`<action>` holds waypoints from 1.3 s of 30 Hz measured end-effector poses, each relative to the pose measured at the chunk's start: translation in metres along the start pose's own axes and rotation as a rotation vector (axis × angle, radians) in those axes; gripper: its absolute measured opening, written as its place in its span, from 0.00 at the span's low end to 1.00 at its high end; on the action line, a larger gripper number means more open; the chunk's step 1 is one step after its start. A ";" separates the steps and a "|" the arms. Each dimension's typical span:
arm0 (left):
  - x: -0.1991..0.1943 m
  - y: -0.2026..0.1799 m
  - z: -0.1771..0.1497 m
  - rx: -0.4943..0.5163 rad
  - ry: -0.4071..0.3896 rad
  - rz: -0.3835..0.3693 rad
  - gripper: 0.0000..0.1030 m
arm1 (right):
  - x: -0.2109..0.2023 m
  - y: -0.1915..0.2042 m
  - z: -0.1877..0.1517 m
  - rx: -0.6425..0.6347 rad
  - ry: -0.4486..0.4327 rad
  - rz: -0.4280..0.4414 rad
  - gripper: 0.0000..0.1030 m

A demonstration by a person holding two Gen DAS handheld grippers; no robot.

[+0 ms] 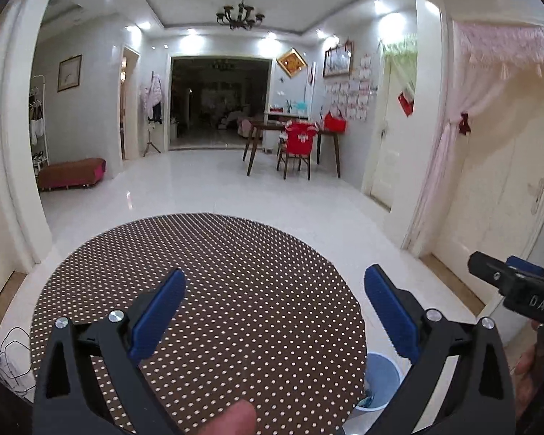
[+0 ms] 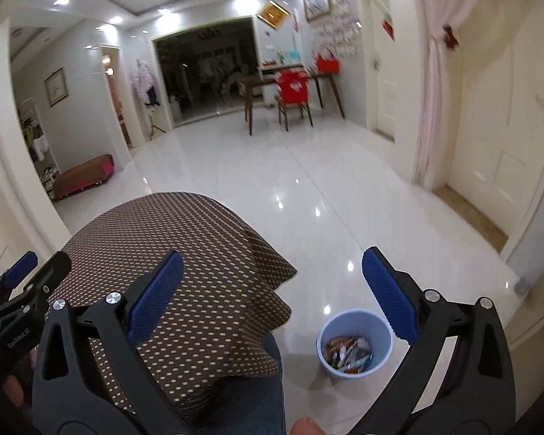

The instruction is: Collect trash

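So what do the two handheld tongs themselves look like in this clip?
Both match: the left tongs and right tongs have black plastic arms with triangular cut-outs, silver round pivot bolts, and blue textured pads on the fingers. White lettering marks each black body when seen from the other camera, partly cut off, so not fully readable. No cables show on the tongs. Blue denim is worn on the leg below.

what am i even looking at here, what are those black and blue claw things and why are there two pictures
A person holds two handheld grippers, each carrying a fisheye camera that looks along its blue-padded fingers. One picture comes from the left gripper, the other from the right gripper. Both are open and hold nothing. Below them is a round table with a brown dotted tablecloth; nothing shows on the part that the pictures cover. On the floor beside it stands a pale blue bin with wrappers inside.
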State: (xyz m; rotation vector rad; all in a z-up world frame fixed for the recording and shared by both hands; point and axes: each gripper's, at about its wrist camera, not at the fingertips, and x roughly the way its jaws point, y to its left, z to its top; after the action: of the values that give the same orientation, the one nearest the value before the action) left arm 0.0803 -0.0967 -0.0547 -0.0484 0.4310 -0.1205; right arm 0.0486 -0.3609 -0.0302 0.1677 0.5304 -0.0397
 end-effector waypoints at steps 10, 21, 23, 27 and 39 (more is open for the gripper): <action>-0.068 0.005 0.012 0.004 -0.134 0.061 0.95 | -0.049 0.041 0.004 -0.055 -0.151 -0.002 0.94; -0.081 0.007 0.017 -0.018 -0.146 0.108 0.95 | -0.060 0.057 -0.001 -0.091 -0.210 -0.035 0.94; -0.081 0.007 0.017 -0.025 -0.145 0.107 0.95 | -0.061 0.059 -0.002 -0.098 -0.212 -0.041 0.94; -0.085 0.010 0.017 -0.027 -0.151 0.093 0.95 | -0.063 0.060 -0.002 -0.102 -0.224 -0.048 0.94; -0.089 0.006 0.013 -0.006 -0.161 0.076 0.95 | -0.066 0.064 -0.006 -0.110 -0.233 -0.051 0.94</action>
State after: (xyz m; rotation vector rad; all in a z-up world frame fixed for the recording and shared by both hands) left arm 0.0063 -0.0795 -0.0066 -0.0471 0.2720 -0.0404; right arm -0.0061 -0.2969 0.0077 0.0415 0.3030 -0.0787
